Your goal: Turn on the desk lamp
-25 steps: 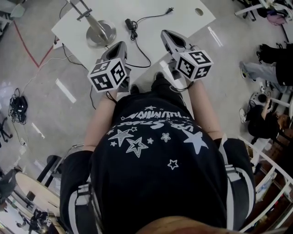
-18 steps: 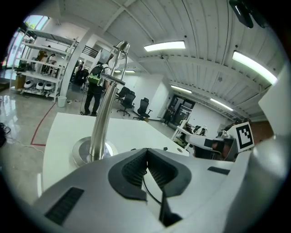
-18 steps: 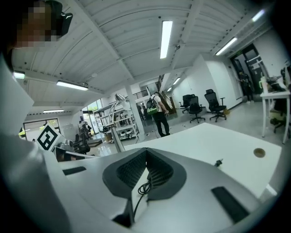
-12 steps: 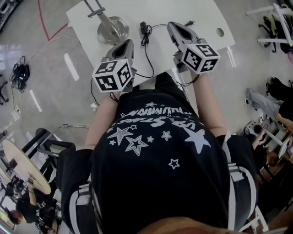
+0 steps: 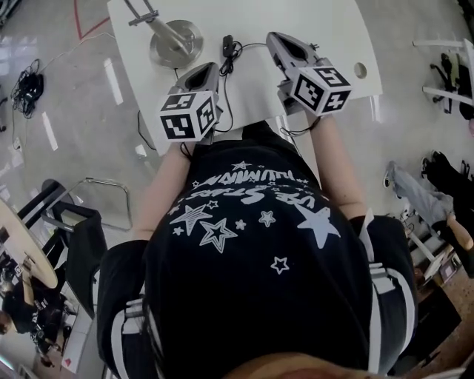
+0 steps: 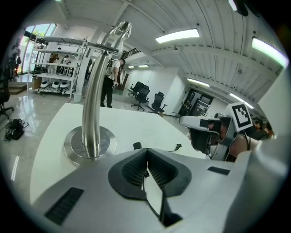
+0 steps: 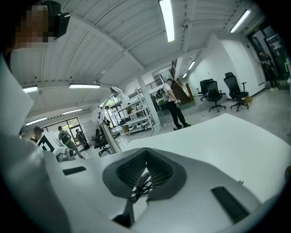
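Hovering over white rectangular worktop [image 5: 326,26], left tongs [image 5: 210,69] & right tongs [image 5: 271,37] are both closed, nothing gripped. Silver desk lamp w/ round metal base [image 5: 175,43] stands at 11 o'clock from left tongs. Black cord w/ inline switch [image 5: 228,47] lies btwn the tongs.

Right tongs [image 5: 275,37] — farther over table [image 5: 333,29]

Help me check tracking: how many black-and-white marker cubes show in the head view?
2. One black-and-white marker cube rides on the left gripper, the other on the right gripper, both near the white table's front edge. None seems hidden.
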